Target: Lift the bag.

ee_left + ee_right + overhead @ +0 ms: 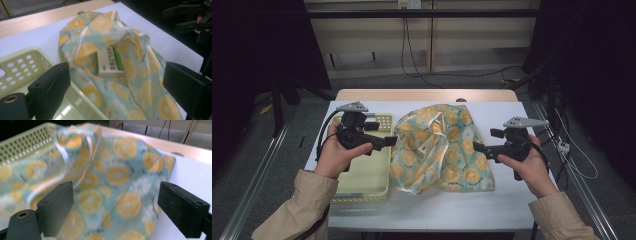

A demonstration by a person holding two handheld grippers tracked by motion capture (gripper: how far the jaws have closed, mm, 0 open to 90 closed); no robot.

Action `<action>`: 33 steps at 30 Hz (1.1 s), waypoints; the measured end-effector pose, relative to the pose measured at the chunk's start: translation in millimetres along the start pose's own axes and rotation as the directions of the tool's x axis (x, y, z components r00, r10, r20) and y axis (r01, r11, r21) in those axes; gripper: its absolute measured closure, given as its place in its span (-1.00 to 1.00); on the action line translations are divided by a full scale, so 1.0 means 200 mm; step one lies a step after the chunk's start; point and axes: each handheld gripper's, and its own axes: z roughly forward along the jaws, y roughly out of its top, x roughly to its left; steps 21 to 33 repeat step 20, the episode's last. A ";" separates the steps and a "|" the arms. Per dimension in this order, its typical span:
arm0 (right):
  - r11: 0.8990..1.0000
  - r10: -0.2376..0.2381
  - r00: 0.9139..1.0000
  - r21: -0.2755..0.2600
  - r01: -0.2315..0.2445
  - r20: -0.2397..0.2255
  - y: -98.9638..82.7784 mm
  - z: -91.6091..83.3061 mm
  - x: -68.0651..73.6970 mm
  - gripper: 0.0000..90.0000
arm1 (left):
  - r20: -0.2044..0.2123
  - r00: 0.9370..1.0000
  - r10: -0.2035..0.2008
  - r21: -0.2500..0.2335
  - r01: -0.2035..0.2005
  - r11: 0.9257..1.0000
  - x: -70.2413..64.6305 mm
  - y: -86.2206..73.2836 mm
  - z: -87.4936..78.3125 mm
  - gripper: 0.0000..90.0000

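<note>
A thin, crinkled bag (442,150) printed with orange slices is spread mid-table, beside the perforated plastic basket (367,185) on its left. The left gripper (388,141) and right gripper (478,147) are held wide apart, empty, flanking it.

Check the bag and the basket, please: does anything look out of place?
Yes. The orange-print bag lies crumpled, its left edge draped over the rim of the yellow basket. A small box shows in its open mouth.
</note>
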 end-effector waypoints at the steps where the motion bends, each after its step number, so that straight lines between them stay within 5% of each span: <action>1: 1.000 -0.006 1.000 0.007 0.006 0.006 -0.04 0.00 0.00 -0.70 | -0.001 1.000 0.004 0.002 -0.004 1.000 0.00 -0.02 0.00 -0.83; 16: 0.999 -0.012 0.999 0.033 0.011 0.037 -0.35 -0.05 0.00 -0.70 | -0.064 0.998 0.008 0.029 -0.006 1.000 0.04 -0.31 -0.03 -0.82; 33: 0.999 -0.013 0.999 0.036 0.011 0.037 -0.41 -0.05 0.00 -0.71 | -0.061 0.998 0.010 0.012 -0.010 1.000 0.03 -0.35 -0.03 -0.82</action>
